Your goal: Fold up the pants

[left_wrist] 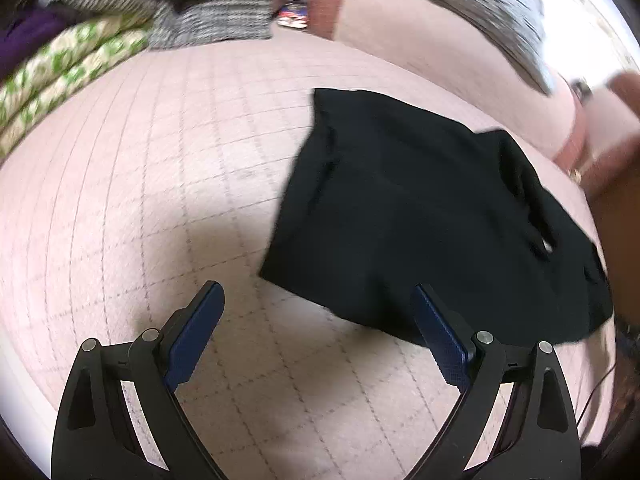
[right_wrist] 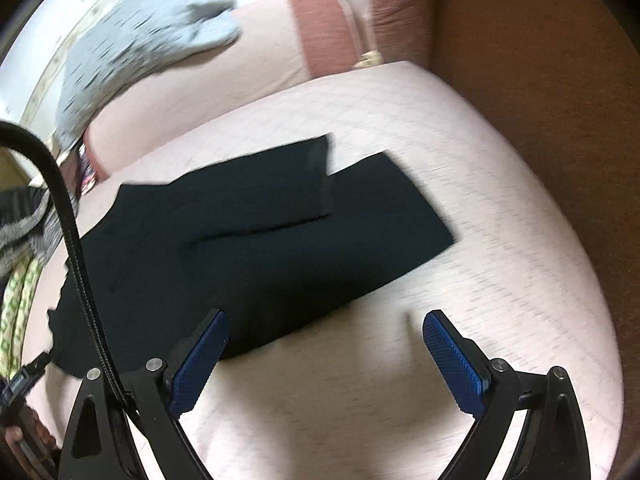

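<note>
Black pants [right_wrist: 256,240] are laid flat on the pink quilted bed cover [left_wrist: 160,184], legs partly overlapped; one lengthwise fold is judged done, crosswise folds remain. Left gripper [left_wrist: 318,304] and right gripper [right_wrist: 326,332] are both spread wide, nothing held, poised at the near edge.

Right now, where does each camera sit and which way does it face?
Left wrist: on the left gripper, jaws open, looking down at the pink bedspread with the black pants on the right; a hand shows at the edge.
Right wrist: on the right gripper, jaws open, looking down over the pants; a cable crosses on the left.
Shared: pants, bedspread, grey garment.
</note>
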`<state>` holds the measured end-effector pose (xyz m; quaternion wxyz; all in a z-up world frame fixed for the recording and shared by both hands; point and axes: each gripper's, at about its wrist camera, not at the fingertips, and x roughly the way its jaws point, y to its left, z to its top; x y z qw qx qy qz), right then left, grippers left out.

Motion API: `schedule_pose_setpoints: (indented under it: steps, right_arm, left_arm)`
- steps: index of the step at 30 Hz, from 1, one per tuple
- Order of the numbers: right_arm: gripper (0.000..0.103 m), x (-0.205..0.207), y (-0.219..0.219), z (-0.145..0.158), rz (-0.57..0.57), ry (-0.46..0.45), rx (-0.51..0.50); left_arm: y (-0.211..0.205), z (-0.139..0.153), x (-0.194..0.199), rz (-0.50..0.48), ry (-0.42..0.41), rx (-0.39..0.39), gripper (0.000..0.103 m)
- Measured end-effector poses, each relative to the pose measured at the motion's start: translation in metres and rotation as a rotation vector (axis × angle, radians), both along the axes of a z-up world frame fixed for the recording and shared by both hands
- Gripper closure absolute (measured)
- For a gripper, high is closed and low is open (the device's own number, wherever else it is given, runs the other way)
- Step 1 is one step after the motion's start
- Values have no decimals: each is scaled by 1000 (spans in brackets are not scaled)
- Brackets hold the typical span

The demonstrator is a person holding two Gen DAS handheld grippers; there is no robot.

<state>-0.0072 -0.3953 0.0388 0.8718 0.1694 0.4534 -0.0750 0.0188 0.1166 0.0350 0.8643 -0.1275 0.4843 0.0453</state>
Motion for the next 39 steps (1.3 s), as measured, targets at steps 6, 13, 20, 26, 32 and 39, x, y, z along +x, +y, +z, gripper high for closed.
schedule_pose_setpoints:
  steps: [6,13,20,26,32,39]
  right_arm:
    - [6,2,-28,-10,-40,35,-1]
    - [6,16,-28,-23,-27,8,-47]
    - [64,41,-27,-25,-20,-47,-65]
    - [93,32,-34,-12,-30,-88,15]
    - [94,-1,-26,21,-20,-119,-5]
    - [94,-47,-26,43,-2,-144,37]
  left_arm:
    - [-11,-10,7,-19,-1,-18,8]
    - [-43,-14,25,-107,5,19,8]
    - [-55,-12,35,-121,-8,92,55]
    - [-34,-6,35,-105,-12,64,92]
    - [-18,10,21,-144,-40,-2,93]
    - [-2,39,3,-180,-83,-68,96]
